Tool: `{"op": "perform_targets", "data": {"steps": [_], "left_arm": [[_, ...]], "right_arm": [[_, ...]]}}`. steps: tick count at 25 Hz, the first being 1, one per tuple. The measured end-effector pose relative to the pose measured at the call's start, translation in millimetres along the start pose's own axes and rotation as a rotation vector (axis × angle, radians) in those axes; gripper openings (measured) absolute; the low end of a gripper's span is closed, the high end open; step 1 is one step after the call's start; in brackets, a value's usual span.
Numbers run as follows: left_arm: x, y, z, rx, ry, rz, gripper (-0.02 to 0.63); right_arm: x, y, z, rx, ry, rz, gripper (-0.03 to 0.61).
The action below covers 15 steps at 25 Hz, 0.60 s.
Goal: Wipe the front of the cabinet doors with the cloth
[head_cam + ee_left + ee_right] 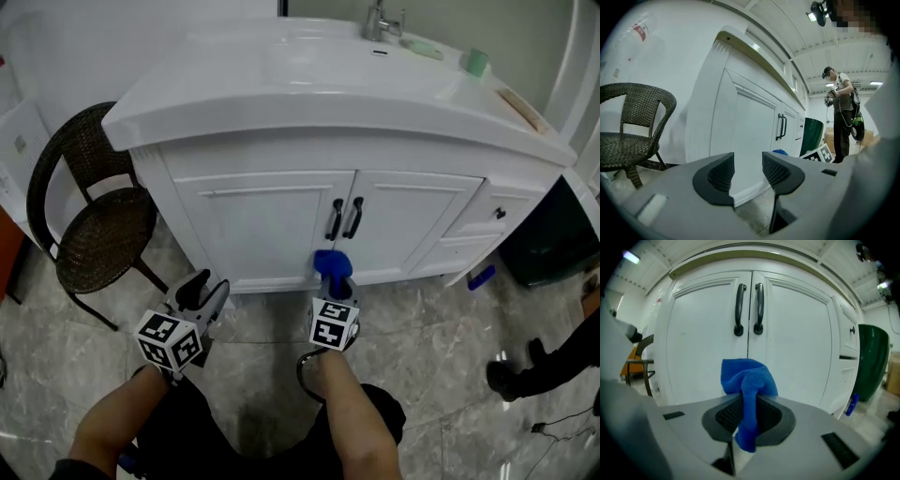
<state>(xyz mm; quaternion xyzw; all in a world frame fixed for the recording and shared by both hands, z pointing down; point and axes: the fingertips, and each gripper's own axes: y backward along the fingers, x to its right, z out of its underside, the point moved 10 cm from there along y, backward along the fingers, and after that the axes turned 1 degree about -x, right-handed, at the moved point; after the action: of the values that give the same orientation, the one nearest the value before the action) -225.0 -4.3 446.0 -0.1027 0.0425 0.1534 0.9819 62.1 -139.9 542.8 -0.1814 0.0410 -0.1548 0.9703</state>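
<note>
Pinching the cloth (747,376) tight between the jaws of the right gripper (749,404): soft, light, floppy, bunched above the grip, probably best held mid-fold. Close ahead, cabinet doors (797,333). Left gripper (747,171) parted, empty.

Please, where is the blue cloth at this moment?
The blue cloth is clamped in the right gripper, held low before the seam of the two cabinet doors, below their black handles.

right gripper (749,416) jaws pinch the blue cloth (747,380) before white cabinet doors (708,333).
</note>
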Motion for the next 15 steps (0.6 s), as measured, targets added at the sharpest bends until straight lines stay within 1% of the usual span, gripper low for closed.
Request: {"op": "perform_targets", "data": {"steps": [2,3,6,8,10,13,15], "left_arm": [[-13,-1,13,-0.017,0.042,-0.043,0.19],[-21,-1,20,-0.03,0.066,-0.066,0.19],[-37,0,33,-0.057,0.117,-0.115,0.19],[-44,5,34,-0.05,0.136,-0.133,0.19],[-51,14,34,-0.038,0.158,-0.151,0.19],[-62,29,30,-0.023,0.179,-0.165,0.19],[-70,38,29,-0.02,0.178,-0.17,0.19]], "right_arm": [[-22,8,-4,-0.002,-0.043,-0.053,0.049],[-39,11,-7,0.003,-0.041,-0.094,0.049],[-102,15,-16,0.034,0.035,-0.241,0.049],[-146,14,-16,0.051,0.099,-0.338,0.049],[-186,12,-9,0.047,0.154,-0.42,0.049],[-232,7,0,0.02,0.227,-0.499,0.049],[-251,-2,5,-0.005,0.253,-0.53,0.049]]}}
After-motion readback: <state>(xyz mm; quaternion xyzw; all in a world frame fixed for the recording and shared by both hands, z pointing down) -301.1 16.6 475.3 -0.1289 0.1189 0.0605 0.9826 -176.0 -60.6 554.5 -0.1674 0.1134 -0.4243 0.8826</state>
